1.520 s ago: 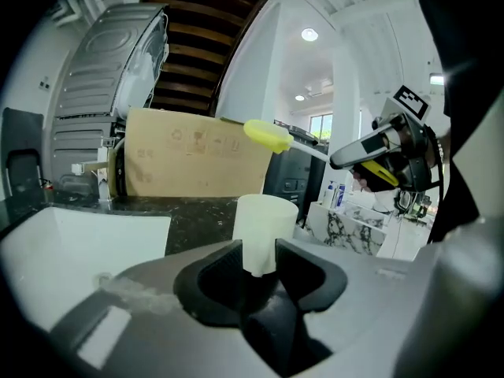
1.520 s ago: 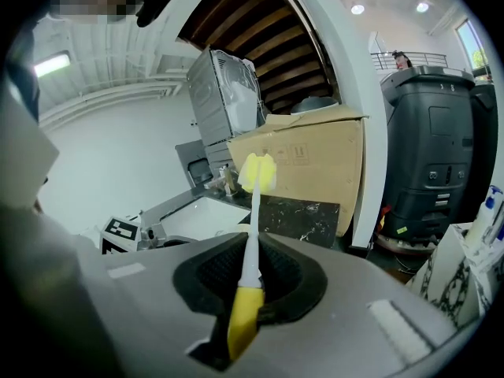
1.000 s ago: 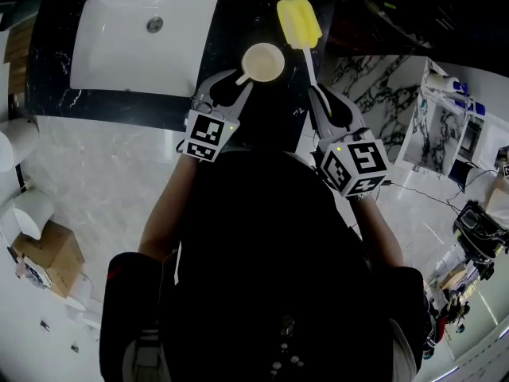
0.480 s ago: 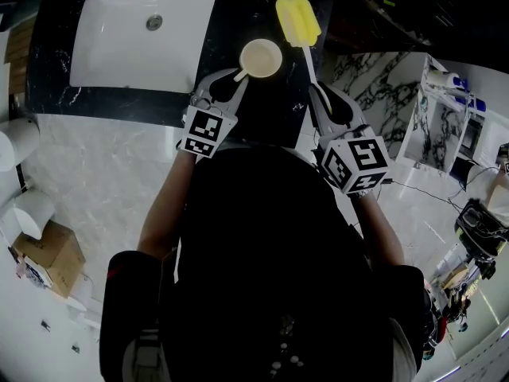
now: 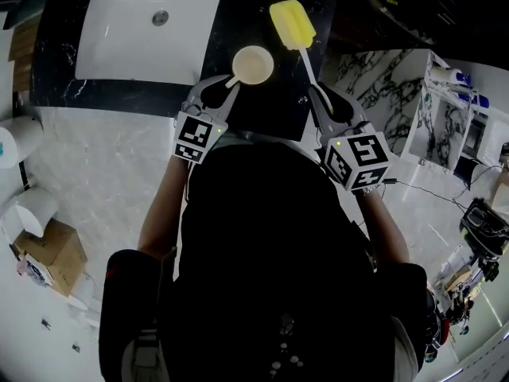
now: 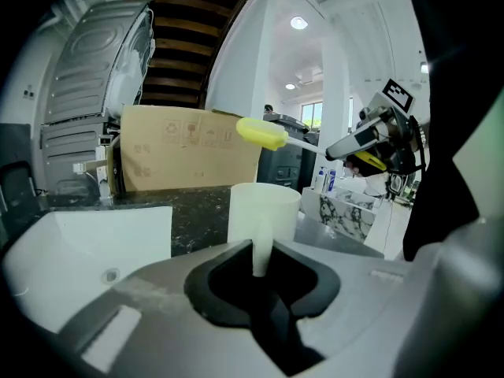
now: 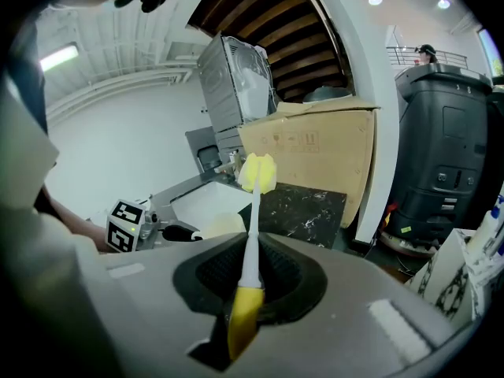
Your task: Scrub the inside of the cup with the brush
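Note:
A cream cup [image 5: 253,64] is over the black counter [image 5: 262,110], its handle pointing back at me. My left gripper [image 5: 230,86] has just been closing and is now shut on that handle, which stands between the jaws in the left gripper view [image 6: 261,260]. The cup [image 6: 264,211] is upright with its mouth facing up. My right gripper [image 5: 316,94] is shut on the white stick of a brush [image 7: 250,242]. The brush's yellow sponge head [image 5: 292,25] is held beyond and to the right of the cup, apart from it.
A white sink [image 5: 151,30] is set in the counter left of the cup. A cardboard box [image 6: 189,148] stands at the back of the counter. Marble-patterned shelving [image 5: 429,126] is on the right, with a cardboard box [image 5: 48,253] and paper rolls on the floor at the left.
The left gripper's jaws closed on the cup's handle. The cup and left gripper then shifted left toward the sink. The right gripper and brush have hardly moved.

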Tool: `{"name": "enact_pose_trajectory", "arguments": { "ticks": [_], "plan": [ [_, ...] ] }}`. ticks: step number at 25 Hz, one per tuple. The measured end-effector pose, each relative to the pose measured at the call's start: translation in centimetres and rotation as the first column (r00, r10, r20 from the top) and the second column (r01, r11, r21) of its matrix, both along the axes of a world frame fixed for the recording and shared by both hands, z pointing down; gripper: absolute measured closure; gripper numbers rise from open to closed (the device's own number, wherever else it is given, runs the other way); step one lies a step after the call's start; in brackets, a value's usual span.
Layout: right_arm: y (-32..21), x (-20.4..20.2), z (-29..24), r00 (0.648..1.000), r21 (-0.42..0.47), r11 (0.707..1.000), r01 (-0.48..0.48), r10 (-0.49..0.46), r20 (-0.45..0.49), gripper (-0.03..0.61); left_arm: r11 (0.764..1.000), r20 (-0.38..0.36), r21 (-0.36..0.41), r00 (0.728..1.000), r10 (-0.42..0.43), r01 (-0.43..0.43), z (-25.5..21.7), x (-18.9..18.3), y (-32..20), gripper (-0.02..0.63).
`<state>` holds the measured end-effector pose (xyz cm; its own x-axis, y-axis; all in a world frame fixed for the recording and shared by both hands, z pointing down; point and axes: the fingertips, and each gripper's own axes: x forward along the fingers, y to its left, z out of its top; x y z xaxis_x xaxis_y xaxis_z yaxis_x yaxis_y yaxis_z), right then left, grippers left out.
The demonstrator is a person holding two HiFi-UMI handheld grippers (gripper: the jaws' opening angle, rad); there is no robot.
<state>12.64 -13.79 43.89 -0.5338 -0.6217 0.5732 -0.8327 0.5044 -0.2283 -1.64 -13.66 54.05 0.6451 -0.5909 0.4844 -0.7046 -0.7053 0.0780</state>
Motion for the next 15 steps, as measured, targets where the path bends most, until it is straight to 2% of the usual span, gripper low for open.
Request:
{"name": "enact_pose_trajectory", "arguments": {
  "ticks": [6,11,15],
  "plan": [
    [1.8,-1.1,0.4,0.994,-0.025,0.995,0.095,-0.096,-0.045,0.535,0.998,0.038,0.004,0.998,0.057,-0.057,-0.5,-1.7,1.8,0.555],
    [2.9,-1.7,0.2,0.971,-0.032,0.977,0.211,-0.213,-0.106,0.535,0.994,0.069,0.022,0.992,0.105,-0.106,-1.7,-3.2,2.7,0.556],
    [3.6,-2.2,0.1,0.955,-0.043,0.964,0.262,-0.265,-0.135,0.535,0.989,0.100,0.033,0.985,0.140,-0.144,-2.2,-3.9,3.5,0.557]
  ]
}}
